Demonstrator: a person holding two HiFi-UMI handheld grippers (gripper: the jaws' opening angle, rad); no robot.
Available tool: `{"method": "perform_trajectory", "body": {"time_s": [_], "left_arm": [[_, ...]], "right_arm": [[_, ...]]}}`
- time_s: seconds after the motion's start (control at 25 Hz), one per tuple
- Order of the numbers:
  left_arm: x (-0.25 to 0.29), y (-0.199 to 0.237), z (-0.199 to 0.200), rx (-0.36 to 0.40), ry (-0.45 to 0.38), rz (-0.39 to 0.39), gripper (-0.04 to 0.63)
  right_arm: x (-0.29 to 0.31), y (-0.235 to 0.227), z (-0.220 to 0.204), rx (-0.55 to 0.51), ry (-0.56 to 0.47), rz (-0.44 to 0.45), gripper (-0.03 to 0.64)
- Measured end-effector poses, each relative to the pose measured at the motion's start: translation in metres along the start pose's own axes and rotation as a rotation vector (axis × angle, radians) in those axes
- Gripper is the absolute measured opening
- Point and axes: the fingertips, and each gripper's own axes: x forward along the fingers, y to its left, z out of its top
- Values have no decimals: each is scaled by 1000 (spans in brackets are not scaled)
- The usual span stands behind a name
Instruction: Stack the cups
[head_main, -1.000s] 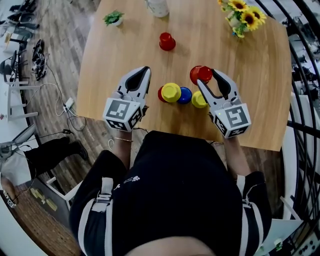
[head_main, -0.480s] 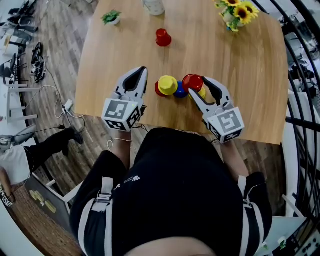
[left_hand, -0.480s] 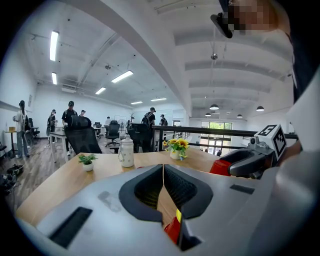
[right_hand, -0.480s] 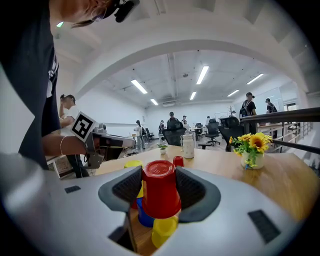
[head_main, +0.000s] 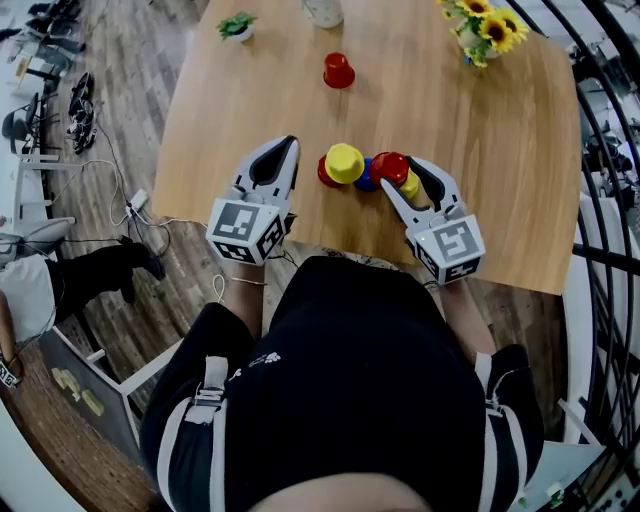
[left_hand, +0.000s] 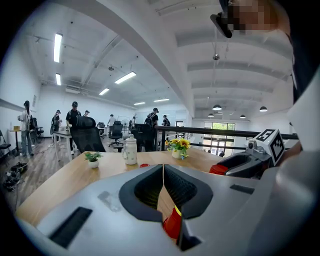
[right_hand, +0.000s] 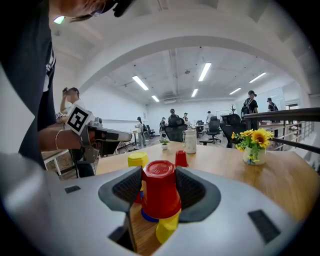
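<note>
My right gripper (head_main: 400, 168) is shut on an upside-down red cup (right_hand: 160, 187), with its pads on the cup's sides. That cup hangs right over a yellow cup (right_hand: 167, 227), next to a blue cup (head_main: 366, 178); I cannot tell whether it touches them. Left of these, a yellow cup (head_main: 344, 162) sits on top of a red one (left_hand: 173, 223). Another red cup (head_main: 338, 70) stands alone farther back. My left gripper (head_main: 291, 143) is shut and empty, just left of the cluster.
On the wooden table (head_main: 250, 110), at its far side, stand a small potted plant (head_main: 238, 26), a white jar (right_hand: 190, 140) and a vase of sunflowers (head_main: 487, 27). The near table edge runs just under both grippers. People and office chairs are in the room behind.
My right gripper has carried the red cup left and down, from beside the cluster to right over the yellow cup. The left gripper has hardly shifted and stays shut.
</note>
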Motion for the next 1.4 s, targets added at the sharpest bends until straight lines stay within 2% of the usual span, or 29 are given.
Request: {"method": "perform_trajectory", "body": {"time_s": [0.36,0.52,0.72,0.8,1.04,1.24,1.4], "left_arm": [[-7,6,-3,-2,3,9,15],[-5,6,-2,13,5,-1,15],[6,12,0,12,4,-29,15],[15,17,5,25,5,-59,15],[46,30,31,37,-30,-153,15],[71,46,36,27,-20,-225,15],[94,59,32,31,0,-241,17]], "right_arm": [[4,1,-3,-28,5,-9,229],[-5,5,8,-1,-59,5,262],[-27,5,29,62,-152,-4,264],[-36,1,39,91,-197,-46,264],[-58,-20,57,174,-263,-244,262],[-56,-26,59,224,-266,-377,258],[-55,-22,60,257,-263,-446,256]]}}
